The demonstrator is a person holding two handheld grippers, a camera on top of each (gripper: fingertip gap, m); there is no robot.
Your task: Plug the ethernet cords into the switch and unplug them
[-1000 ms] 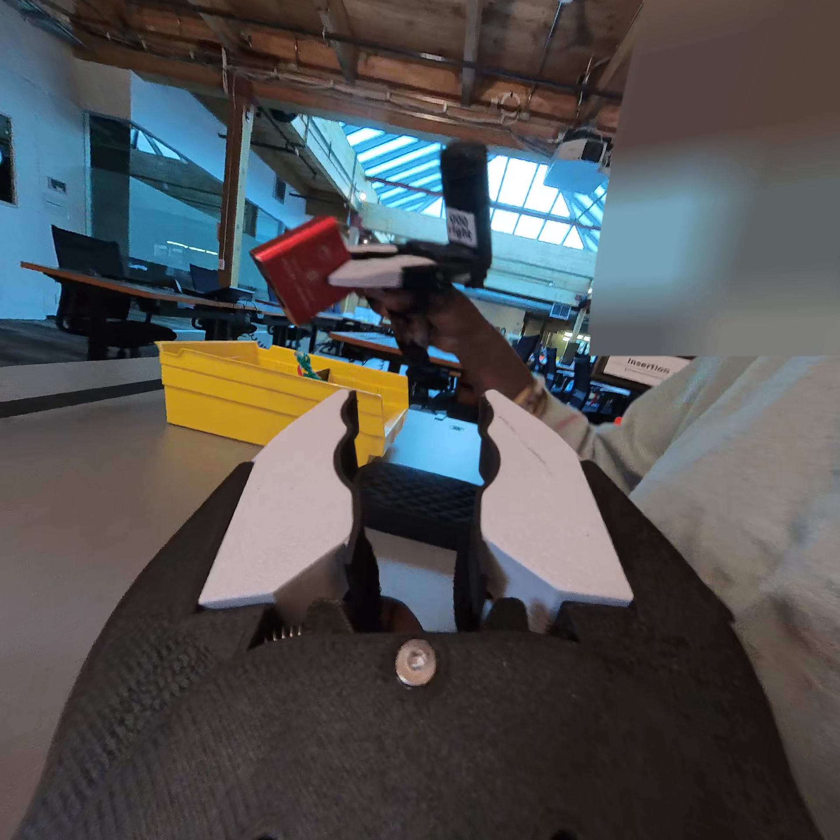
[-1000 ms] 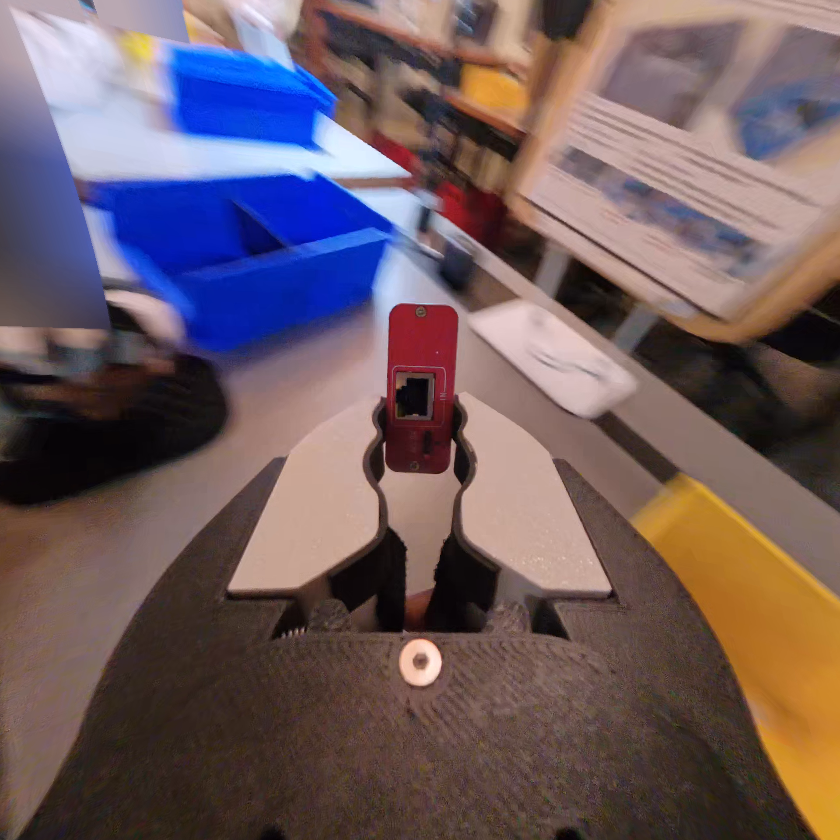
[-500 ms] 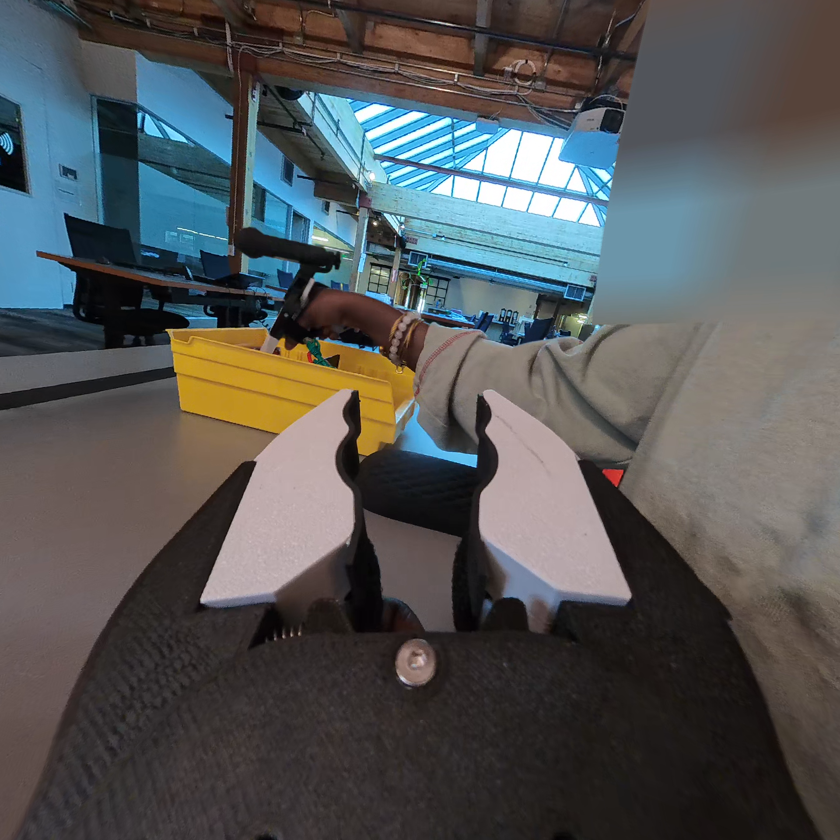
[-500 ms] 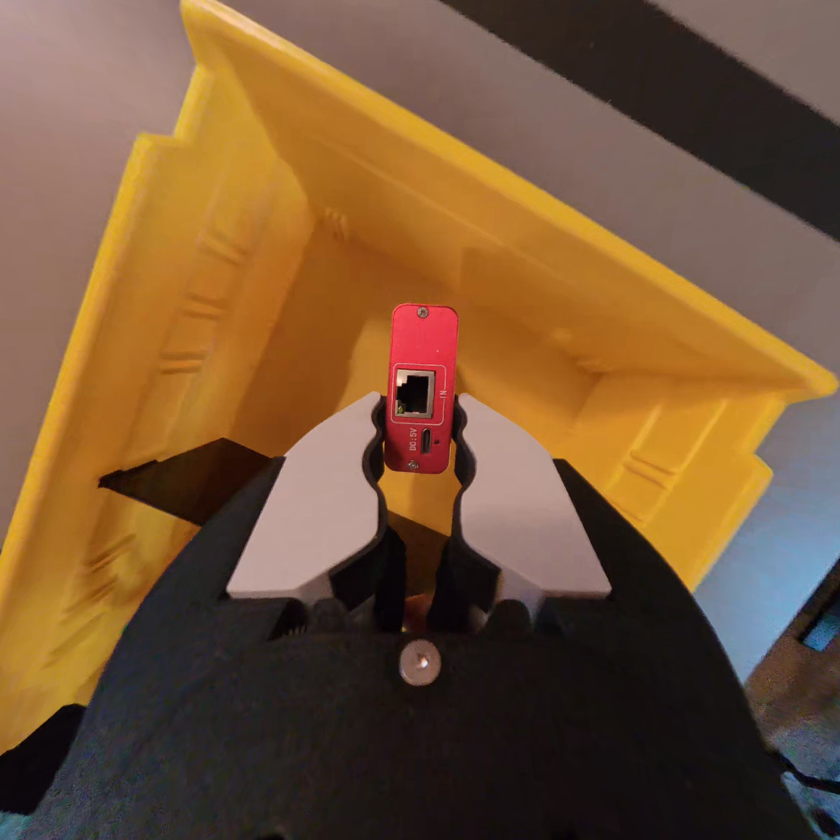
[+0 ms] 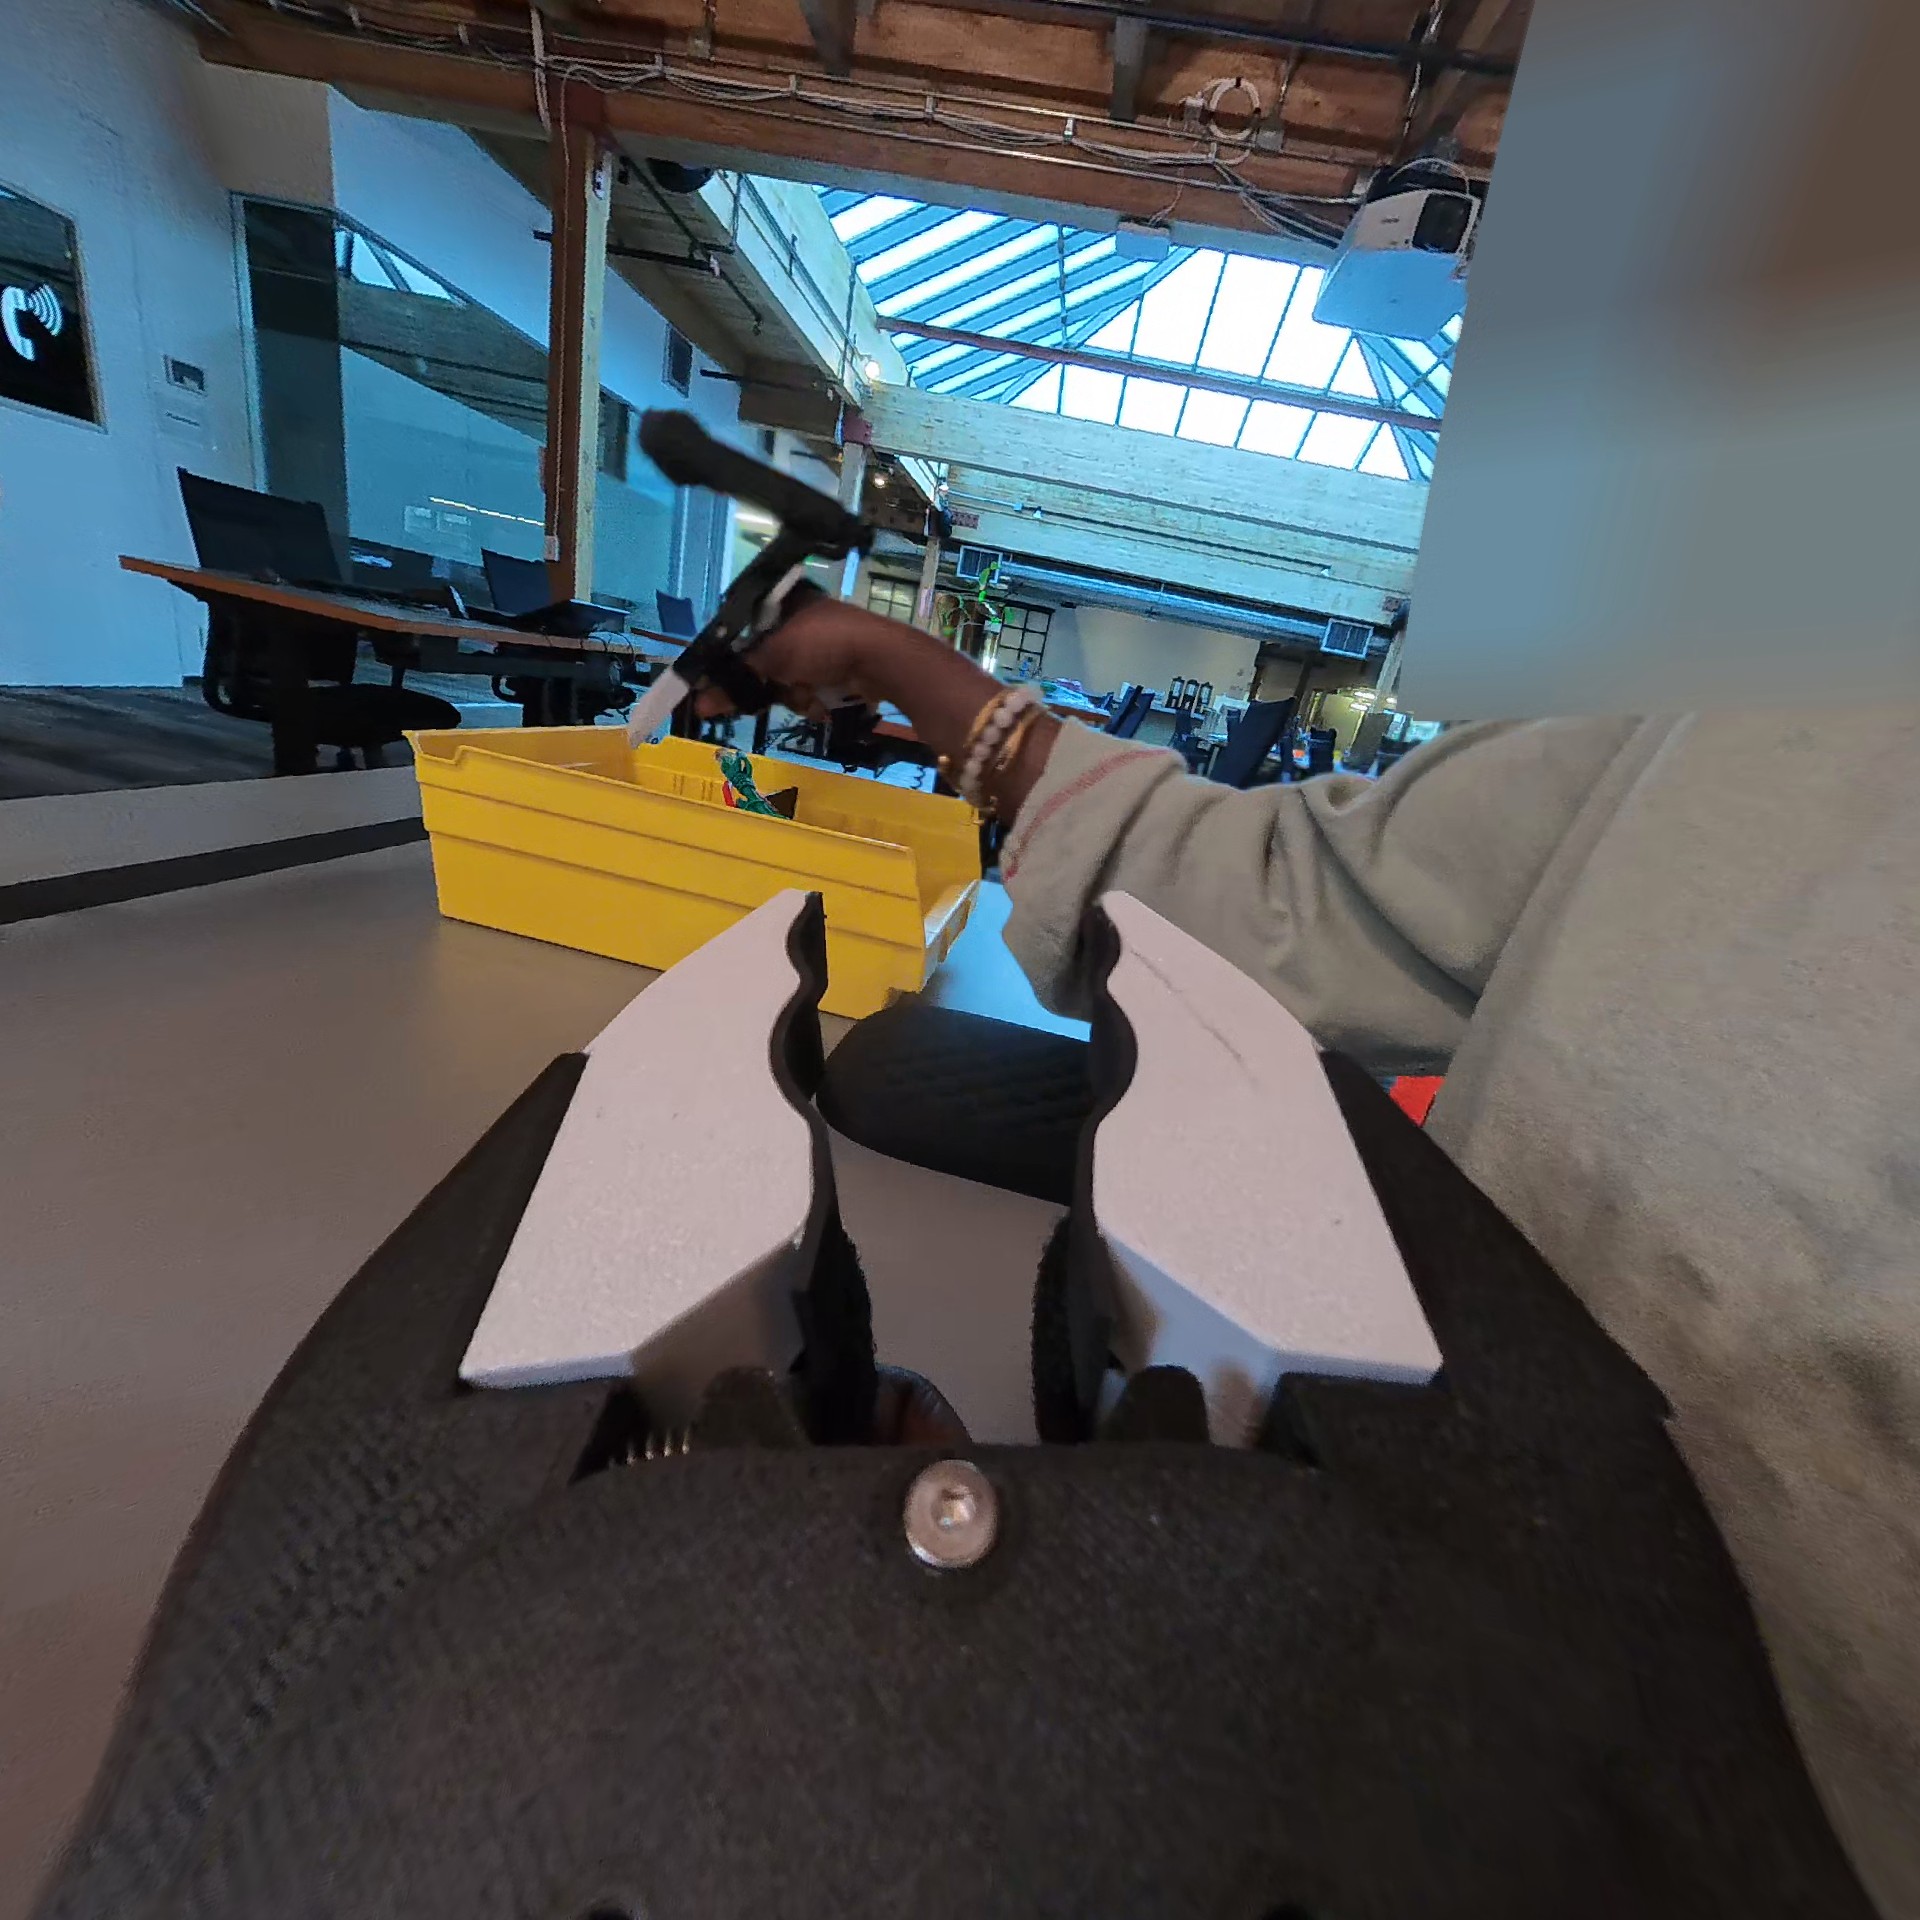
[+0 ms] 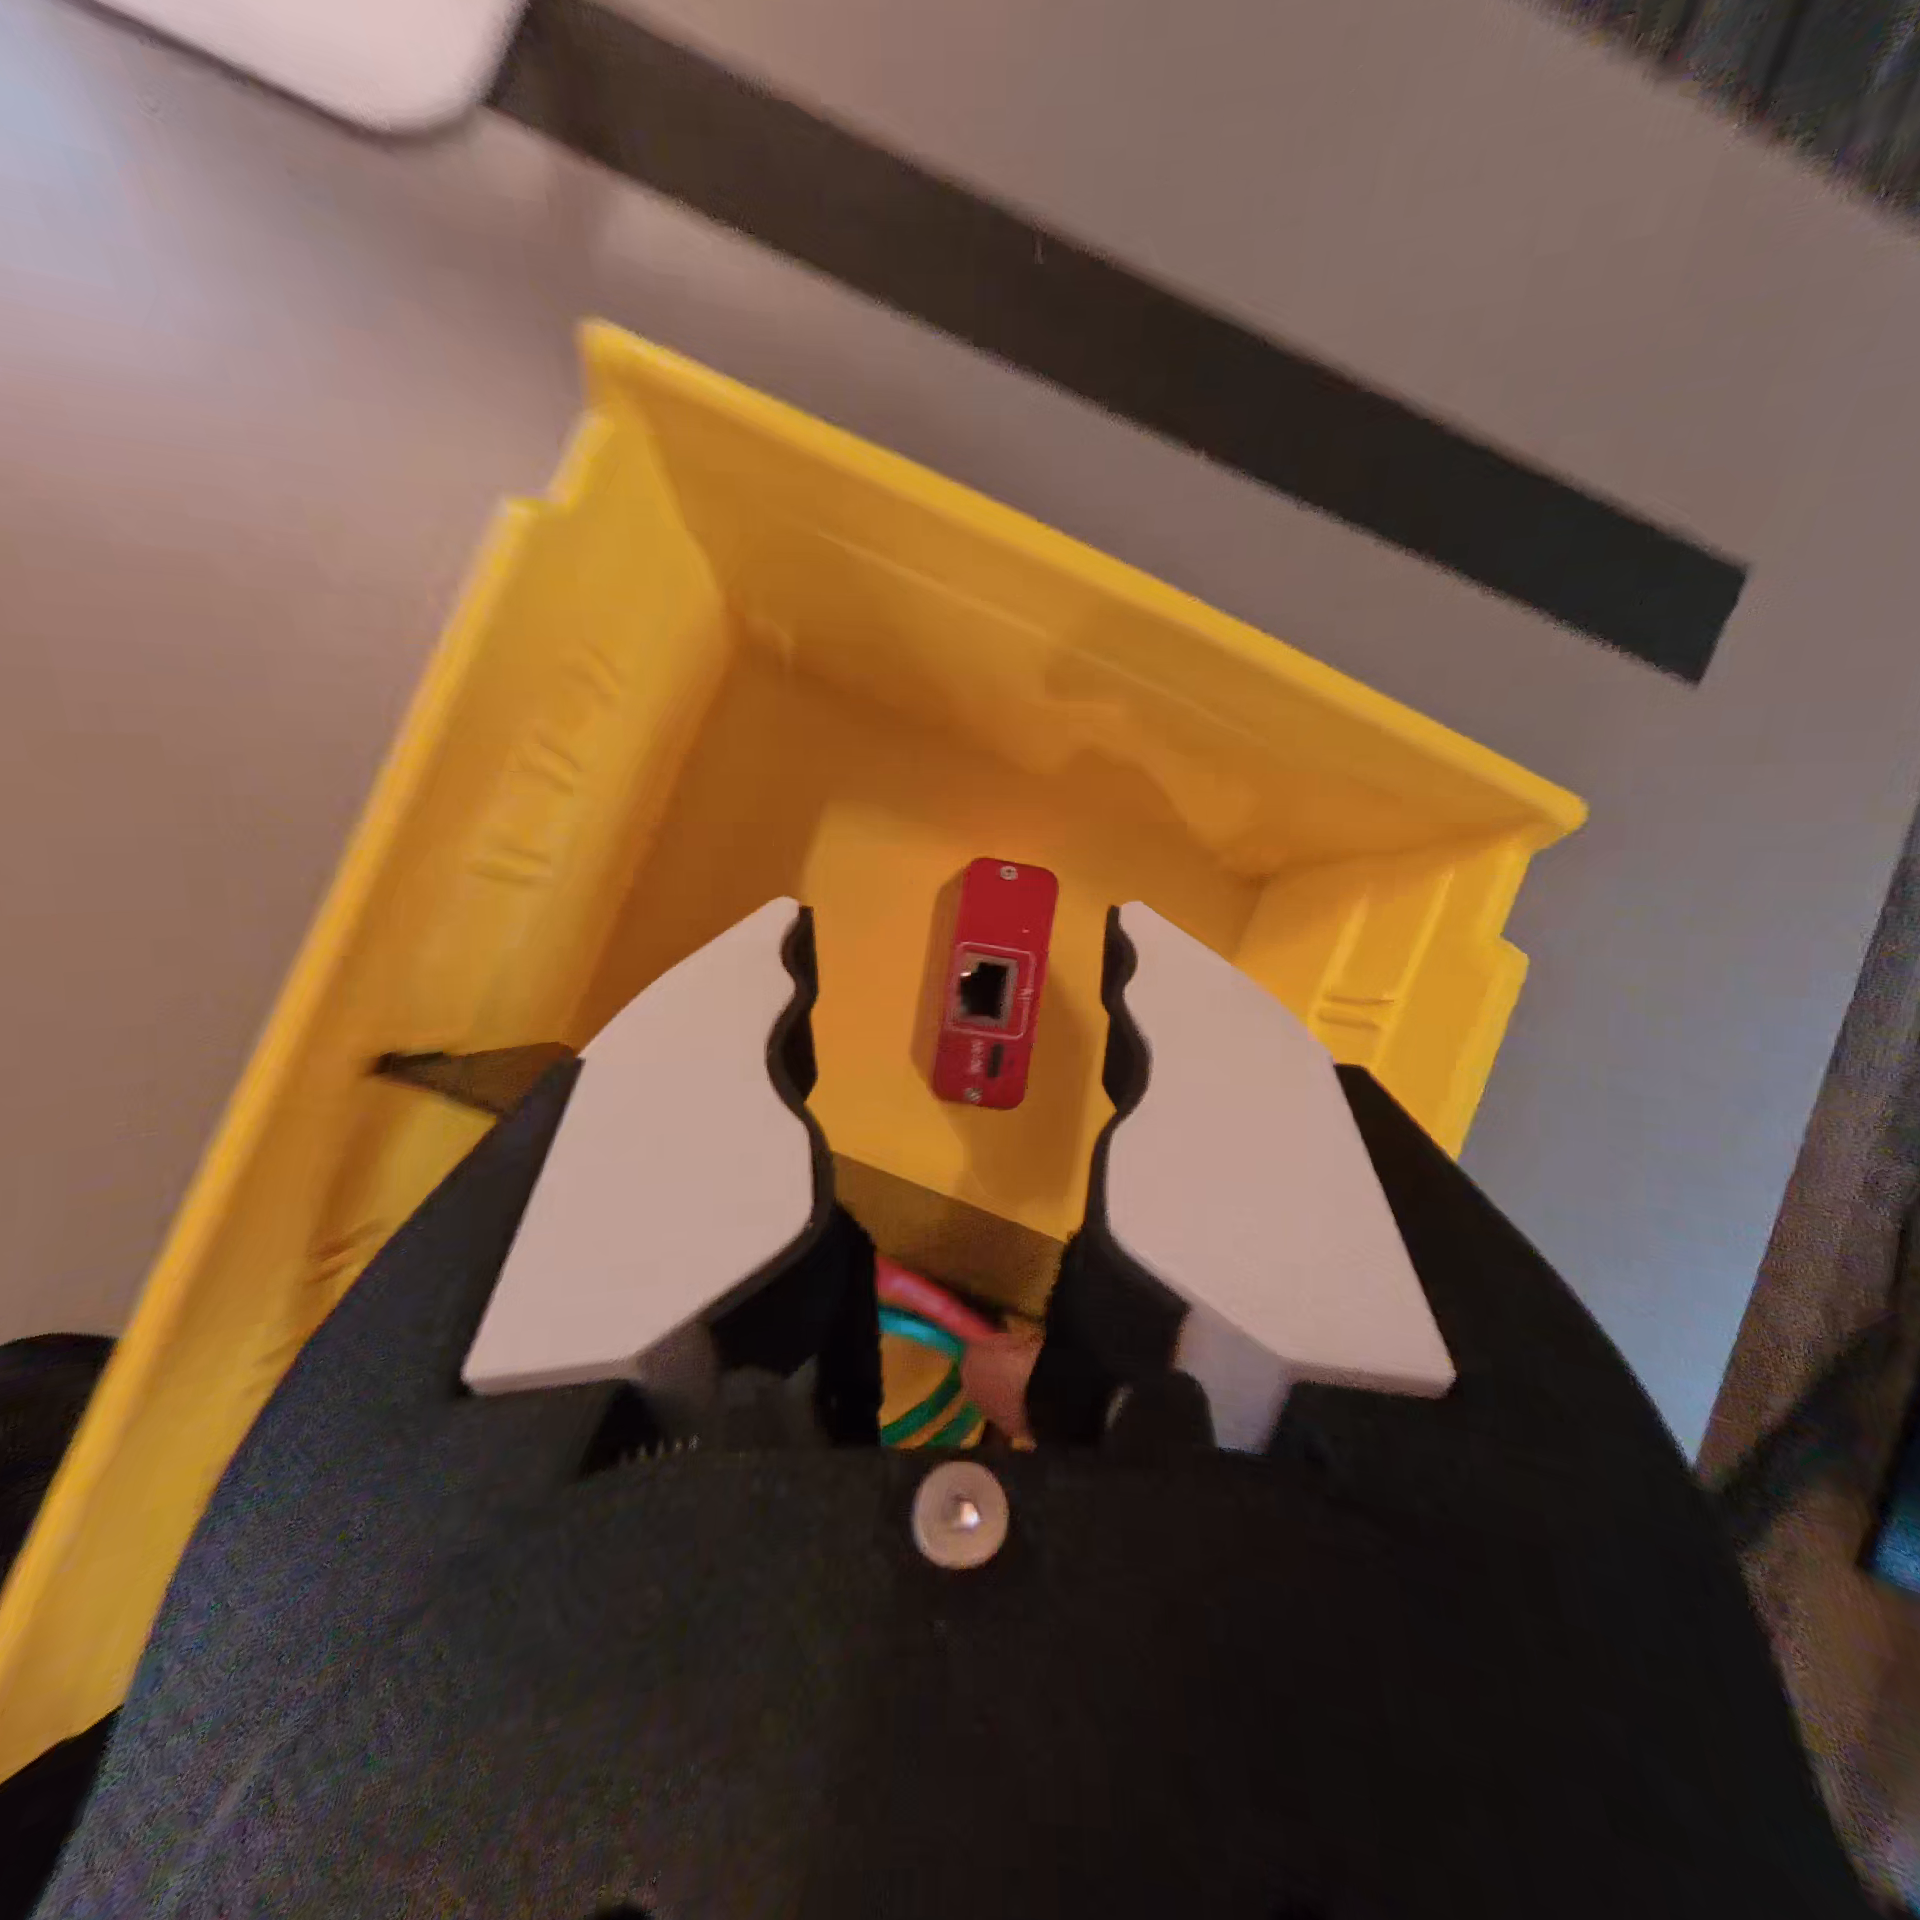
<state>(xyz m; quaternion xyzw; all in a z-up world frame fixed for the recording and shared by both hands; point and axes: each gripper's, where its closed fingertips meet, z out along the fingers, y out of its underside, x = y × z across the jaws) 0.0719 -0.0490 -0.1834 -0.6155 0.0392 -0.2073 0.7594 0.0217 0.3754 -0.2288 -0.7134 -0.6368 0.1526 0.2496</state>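
Note:
In the right wrist view the red switch (image 6: 992, 982) stands in the yellow bin (image 6: 644, 831), port end toward me, between my fingers with a clear gap on both sides. My right gripper (image 6: 956, 997) is open above the bin and holds nothing. Red and green cords (image 6: 925, 1340) show low between its fingers. In the left wrist view my left gripper (image 5: 951, 966) is open and empty just above the grey table (image 5: 208, 1091). There the right gripper (image 5: 665, 707) is over the yellow bin (image 5: 665, 873), and green cords (image 5: 743, 784) stick up from the bin.
A black rounded object (image 5: 956, 1101) lies on the table just ahead of the left fingers. A person's grey sleeve (image 5: 1351, 883) crosses the right side. A black stripe (image 6: 1143, 343) runs across the table beyond the bin. A white tray (image 6: 343, 52) sits at the far edge. The gap from one gripper's tips to the other's is roughly 45 centimetres. The black rounded object (image 5: 956, 1101) sits 20 centimetres or so from the ends of my left fingers.
The right gripper carried the red switch down into the yellow bin, then opened and let it go; the switch now stands free on the bin floor. The left gripper stayed still and open.

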